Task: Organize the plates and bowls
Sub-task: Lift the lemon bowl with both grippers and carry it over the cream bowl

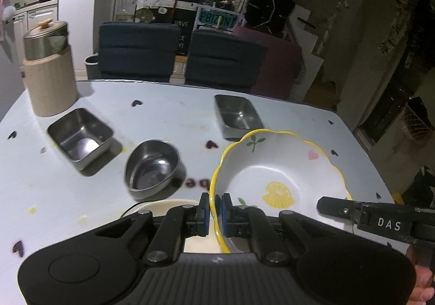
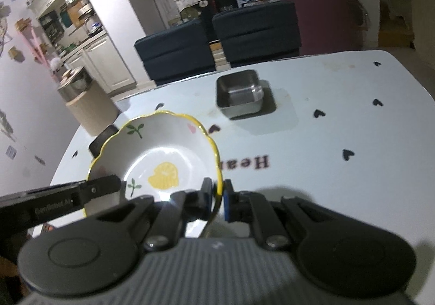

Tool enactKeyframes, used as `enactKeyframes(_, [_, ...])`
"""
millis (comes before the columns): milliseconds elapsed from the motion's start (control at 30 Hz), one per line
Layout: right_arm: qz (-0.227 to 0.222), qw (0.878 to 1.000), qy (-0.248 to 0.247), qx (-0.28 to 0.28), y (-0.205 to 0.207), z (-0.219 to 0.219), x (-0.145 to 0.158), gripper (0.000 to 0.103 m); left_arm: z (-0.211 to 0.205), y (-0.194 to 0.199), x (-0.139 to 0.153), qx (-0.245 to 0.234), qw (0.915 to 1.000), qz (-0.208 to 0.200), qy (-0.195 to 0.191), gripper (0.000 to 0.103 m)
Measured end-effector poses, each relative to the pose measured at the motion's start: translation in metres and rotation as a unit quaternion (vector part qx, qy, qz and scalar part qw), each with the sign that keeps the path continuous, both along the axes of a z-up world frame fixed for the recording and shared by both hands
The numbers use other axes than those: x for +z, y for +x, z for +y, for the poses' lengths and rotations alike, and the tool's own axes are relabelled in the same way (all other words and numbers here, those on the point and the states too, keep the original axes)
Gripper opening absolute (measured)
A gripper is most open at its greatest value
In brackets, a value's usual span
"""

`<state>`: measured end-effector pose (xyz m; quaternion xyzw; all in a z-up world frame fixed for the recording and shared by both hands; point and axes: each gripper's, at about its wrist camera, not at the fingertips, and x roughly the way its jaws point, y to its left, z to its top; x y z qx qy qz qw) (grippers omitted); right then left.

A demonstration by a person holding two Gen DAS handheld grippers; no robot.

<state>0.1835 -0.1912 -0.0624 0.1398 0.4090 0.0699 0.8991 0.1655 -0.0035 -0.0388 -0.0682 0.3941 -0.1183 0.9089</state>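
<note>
A white bowl [image 1: 277, 169] with a wavy yellow rim and a lemon print hangs above the table, held from both sides. My left gripper [image 1: 215, 214] is shut on its left rim. The right gripper [image 2: 217, 200] is shut on the right rim of the same bowl [image 2: 160, 153]. A round steel bowl [image 1: 153, 166] and two rectangular steel dishes [image 1: 80, 136] [image 1: 238, 115] sit on the table. A cream plate [image 1: 174, 203] shows partly under my left fingers. In the right wrist view one steel dish [image 2: 239, 96] stands beyond the bowl.
A beige canister with a steel lid [image 1: 49, 68] stands at the table's far left corner. The pale table [image 2: 339, 142] carries heart prints and lettering. Two dark blue chairs [image 1: 179, 55] line the far edge. A bin [image 2: 87, 98] stands left of the table.
</note>
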Motion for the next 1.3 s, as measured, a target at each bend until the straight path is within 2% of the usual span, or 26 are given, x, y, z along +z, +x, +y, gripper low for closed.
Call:
enactKeyframes(367, [0.022,0.999,-0.007,0.04,0.015,0.05,-0.014,0.01,0.047,-0.009,-0.012,0.03,0.9993,0.022,0.003,0.008])
enactKeyframes(667, [0.056,0.996,-0.025,0.072,0.029,0.084,-0.03,0.01,0.075,-0.004,-0.035,0.053,0.9964,0.066,-0.001,0.009])
enactKeyframes(967, [0.104,0.99,-0.048,0.085,0.039,0.097,-0.049,0.011,0.075,0.004,-0.06,0.047,0.9928,0.11,0.008,0.011])
enactKeyframes(1300, [0.133,0.985,-0.062,0.085,0.044,0.099,-0.062,0.011,0.065,0.011,-0.075,0.036,0.99,0.132,0.033,0.013])
